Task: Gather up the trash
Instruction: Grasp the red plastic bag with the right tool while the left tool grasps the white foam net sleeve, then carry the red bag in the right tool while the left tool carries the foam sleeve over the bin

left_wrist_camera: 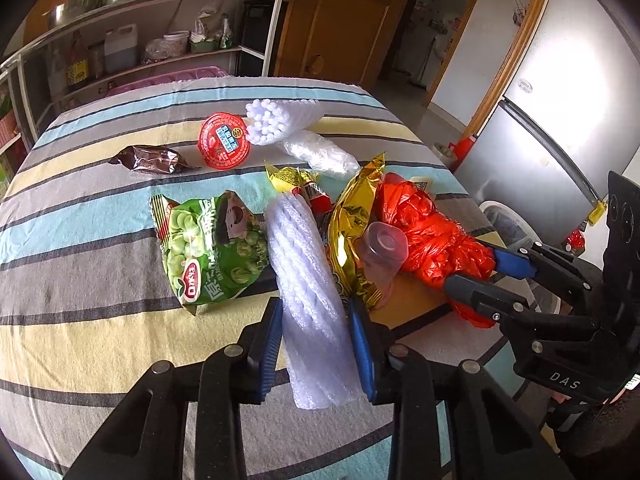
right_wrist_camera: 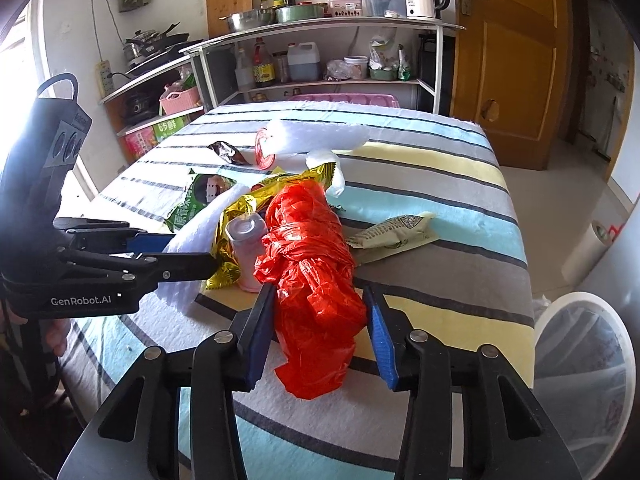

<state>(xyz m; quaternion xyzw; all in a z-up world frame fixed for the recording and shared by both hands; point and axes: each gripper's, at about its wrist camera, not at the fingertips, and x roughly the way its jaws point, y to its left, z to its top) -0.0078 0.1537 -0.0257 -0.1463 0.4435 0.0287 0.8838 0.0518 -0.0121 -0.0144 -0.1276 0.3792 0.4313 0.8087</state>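
Trash lies on a striped tablecloth (left_wrist_camera: 80, 208). My left gripper (left_wrist_camera: 316, 344) has its jaws on both sides of a white foam sheet roll (left_wrist_camera: 308, 280), touching it. My right gripper (right_wrist_camera: 320, 332) straddles a crumpled red plastic bag (right_wrist_camera: 316, 264); its jaws stand a little wider than the bag. The same bag (left_wrist_camera: 432, 236) and right gripper (left_wrist_camera: 480, 272) show in the left wrist view. Between them lie a gold wrapper (left_wrist_camera: 352, 224) and a pink plastic cup (left_wrist_camera: 382, 248). A green snack bag (left_wrist_camera: 208, 248) lies left of the foam roll.
Further back lie a red round lid (left_wrist_camera: 224, 146), a brown wrapper (left_wrist_camera: 150, 160), white foam pieces (left_wrist_camera: 276, 120) and a clear bag (left_wrist_camera: 320, 154). A pale wrapper (right_wrist_camera: 396, 230) lies right of the red bag. A white lined bin (right_wrist_camera: 584, 380) stands off the table's right edge.
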